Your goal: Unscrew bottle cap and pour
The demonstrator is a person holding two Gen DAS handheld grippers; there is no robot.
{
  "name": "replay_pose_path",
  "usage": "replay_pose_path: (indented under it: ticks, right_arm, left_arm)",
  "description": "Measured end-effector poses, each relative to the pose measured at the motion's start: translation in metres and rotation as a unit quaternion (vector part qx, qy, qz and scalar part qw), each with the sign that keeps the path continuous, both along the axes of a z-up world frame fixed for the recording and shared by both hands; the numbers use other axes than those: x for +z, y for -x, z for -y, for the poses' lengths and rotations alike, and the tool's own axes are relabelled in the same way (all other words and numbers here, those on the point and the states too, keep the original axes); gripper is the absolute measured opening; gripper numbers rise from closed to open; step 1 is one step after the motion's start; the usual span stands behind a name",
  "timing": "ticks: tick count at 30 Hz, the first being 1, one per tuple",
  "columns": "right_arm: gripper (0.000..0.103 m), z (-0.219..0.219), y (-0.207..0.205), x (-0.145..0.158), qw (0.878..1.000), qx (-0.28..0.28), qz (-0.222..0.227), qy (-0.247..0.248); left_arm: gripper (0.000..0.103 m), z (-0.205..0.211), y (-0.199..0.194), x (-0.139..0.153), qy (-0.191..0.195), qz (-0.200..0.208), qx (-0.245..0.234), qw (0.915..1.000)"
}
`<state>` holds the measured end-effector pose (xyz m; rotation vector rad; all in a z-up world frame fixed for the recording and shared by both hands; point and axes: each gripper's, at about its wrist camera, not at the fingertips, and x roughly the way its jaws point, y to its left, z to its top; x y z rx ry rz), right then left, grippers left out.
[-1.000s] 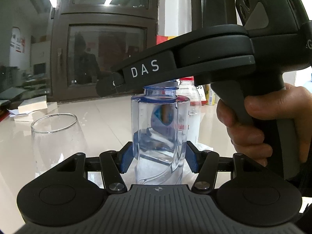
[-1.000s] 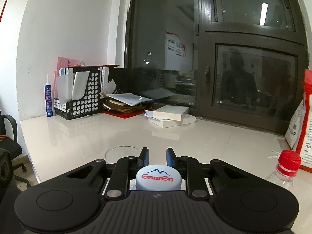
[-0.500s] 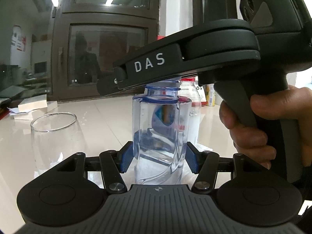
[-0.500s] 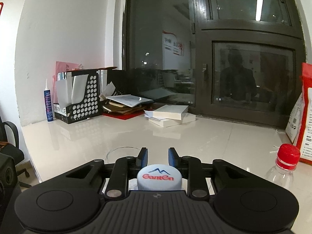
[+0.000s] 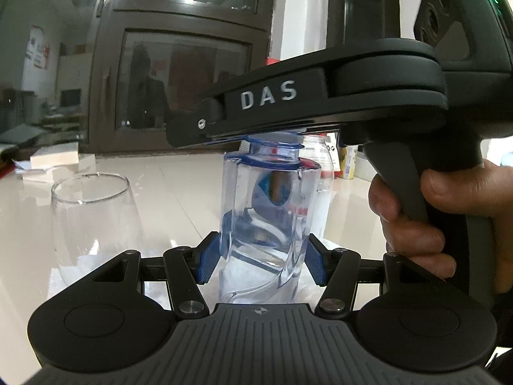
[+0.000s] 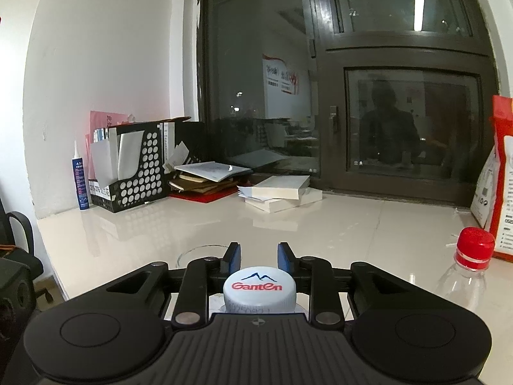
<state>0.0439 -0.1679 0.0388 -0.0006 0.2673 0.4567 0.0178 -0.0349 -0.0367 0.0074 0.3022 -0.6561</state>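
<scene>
In the left wrist view, the left gripper [image 5: 262, 258] is clamping the lower body of the clear water bottle [image 5: 266, 221], its blue pads [image 5: 210, 258] pressing against both sides, so the jaws are holding the bottle upright on the white tabletop [image 5: 179, 192]. Just to the left of the bottle, an empty drinking glass [image 5: 93, 221] is standing apart from it. Over the bottle's neck, the right gripper [image 5: 288, 118] is reaching in from the right, held by the person's hand [image 5: 429, 221], and its black finger marked DAS is covering the bottle's mouth.

In the right wrist view, the white Ganten cap [image 6: 259, 290] is sitting between the right jaws, which are narrow around it; whether the pads are actually gripping it cannot be told, since the cap lies near their base. A second bottle with a red cap [image 6: 465, 276] is standing to the right on the tabletop, with an orange and white bag [image 6: 498, 192] behind it. Farther back, a stack of books [image 6: 279, 192] is lying near the dark window [image 6: 400, 112], and a black file holder [image 6: 134, 166] is standing against the white wall.
</scene>
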Motion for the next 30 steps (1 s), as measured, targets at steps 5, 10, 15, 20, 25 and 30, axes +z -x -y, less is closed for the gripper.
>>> replay_pose_path:
  ticks: [5, 10, 15, 20, 25, 30]
  right_arm:
    - [0.027, 0.0019, -0.0022, 0.0003, 1.0, 0.007, 0.0, -0.003]
    - [0.026, 0.0034, -0.0032, 0.0009, 1.0, 0.023, -0.001, -0.002]
    - [0.005, 0.0053, -0.0046, 0.0024, 0.999, 0.044, -0.002, 0.001]
    - [0.005, 0.0071, -0.0061, 0.004, 0.998, 0.065, -0.003, 0.003]
    - [0.01, 0.0063, -0.0063, 0.0057, 0.997, 0.077, 0.0, 0.01]
    - [0.026, 0.0028, -0.0029, 0.0055, 0.997, 0.074, 0.008, 0.017]
  left_arm:
    - [0.059, 0.0003, 0.0006, -0.0008, -0.001, 0.0, -0.001, 1.0]
    - [0.059, -0.0027, -0.0011, -0.0008, 0.006, -0.007, -0.007, 0.9999]
    - [0.058, -0.0063, -0.0023, -0.0002, 0.009, -0.013, -0.017, 0.9997]
    - [0.058, -0.0067, -0.0035, -0.0006, 0.005, -0.013, -0.022, 0.9997]
    - [0.059, -0.0056, -0.0028, -0.0021, -0.005, -0.007, -0.02, 0.9998]
    - [0.059, -0.0053, -0.0046, -0.0028, -0.004, -0.007, -0.017, 0.9998]
